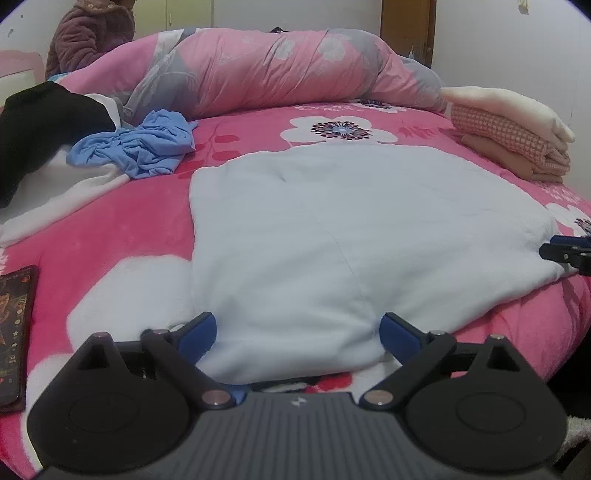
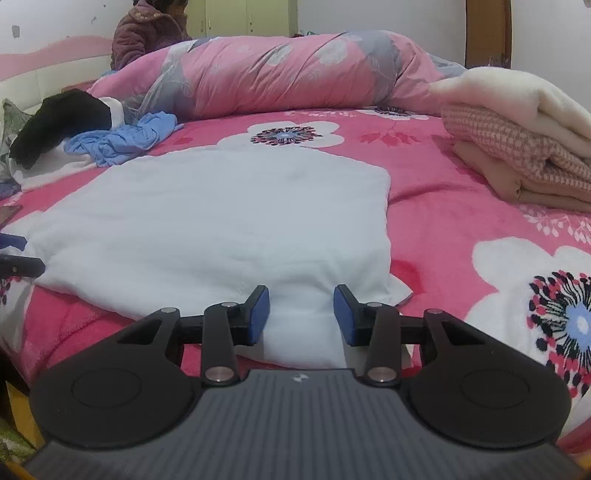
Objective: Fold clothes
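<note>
A pale white garment [image 1: 351, 229] lies spread flat on the pink flowered bedcover [image 1: 122, 229]. My left gripper [image 1: 297, 325] stands wide open over the garment's near edge, and the hem bulges between its blue pads without being pinched. In the right wrist view the same garment [image 2: 221, 214] fills the middle. My right gripper [image 2: 301, 302] is partly open at the garment's near right corner, with a fold of cloth between its pads. Each gripper shows at the edge of the other's view: the right gripper [image 1: 565, 254] and the left gripper [image 2: 18, 264].
A crumpled blue garment [image 1: 147, 147] and a black one [image 1: 44, 125] lie at the back left. A stack of folded clothes [image 1: 517, 140] sits at the back right. A rolled pink duvet [image 1: 288, 70] runs across the back. A phone [image 1: 14, 332] lies near left. A person in a purple jacket [image 1: 92, 33] sits behind.
</note>
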Tool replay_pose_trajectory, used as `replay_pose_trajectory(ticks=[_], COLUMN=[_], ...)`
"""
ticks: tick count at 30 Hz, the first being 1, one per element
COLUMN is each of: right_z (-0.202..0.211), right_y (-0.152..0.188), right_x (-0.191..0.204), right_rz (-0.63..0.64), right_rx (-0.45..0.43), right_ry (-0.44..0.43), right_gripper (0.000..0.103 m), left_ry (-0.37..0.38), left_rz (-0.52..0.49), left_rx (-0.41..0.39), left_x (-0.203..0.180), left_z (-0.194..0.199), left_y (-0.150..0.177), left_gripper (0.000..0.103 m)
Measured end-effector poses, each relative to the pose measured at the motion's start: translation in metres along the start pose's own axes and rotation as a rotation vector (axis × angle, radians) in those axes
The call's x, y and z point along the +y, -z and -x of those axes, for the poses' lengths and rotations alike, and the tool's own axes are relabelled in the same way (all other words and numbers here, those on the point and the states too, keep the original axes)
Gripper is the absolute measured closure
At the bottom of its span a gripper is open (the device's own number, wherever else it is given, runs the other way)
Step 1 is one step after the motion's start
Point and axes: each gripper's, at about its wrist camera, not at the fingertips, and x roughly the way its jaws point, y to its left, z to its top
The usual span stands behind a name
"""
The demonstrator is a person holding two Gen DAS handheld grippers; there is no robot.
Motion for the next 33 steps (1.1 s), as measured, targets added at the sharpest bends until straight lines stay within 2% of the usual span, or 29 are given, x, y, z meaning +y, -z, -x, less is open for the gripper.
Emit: replay_pose_trajectory(ticks=[6,11,15,18,23,27,33], right_z=[-0.005,-0.008,-0.009,-0.010,-0.010,-0.004,0.009], right_y=[0.000,-0.001,0.001,0.000,-0.003,-0.016,-0.049], right_x=[-0.003,-0.005,-0.006,-0.004,-0.005,0.000,0.008], right_rz=[-0.022,-0.032,-0.049,-0.041,-0.038,0.011,0.013], right_rx=[0.005,0.006,0.000,0.001,0.012,0.022,-0.075], right_ry=[0.000,-0.004,-0.019,-0.020,-0.026,-0.006,-0.040], right_gripper=[0.064,0.062,0.056,0.054,0.054,0.054,0.054], left_ry=[-0.018,-0.027,0.003,-0.001,-0.056,-0.071,-0.102], left_rz=[0.019,0.006,0.015,0.027,0.036,0.042,0.026], left_rx=[0.008,-0.063,-0.074,-0.042,0.060,0.083,0.106], left_x=[0.004,0.005,0.002,-0.002,-0.007,-0.009,-0.015], left_z=[0.008,0.029,0.031,0.020,-0.008,-0.016,-0.021], left_y=[-0.004,-0.016,-0.029,-0.039,-0.043,-0.040,-0.041], left_gripper=[0.006,0.006,0.006,0.006,0.006,0.005,0.003])
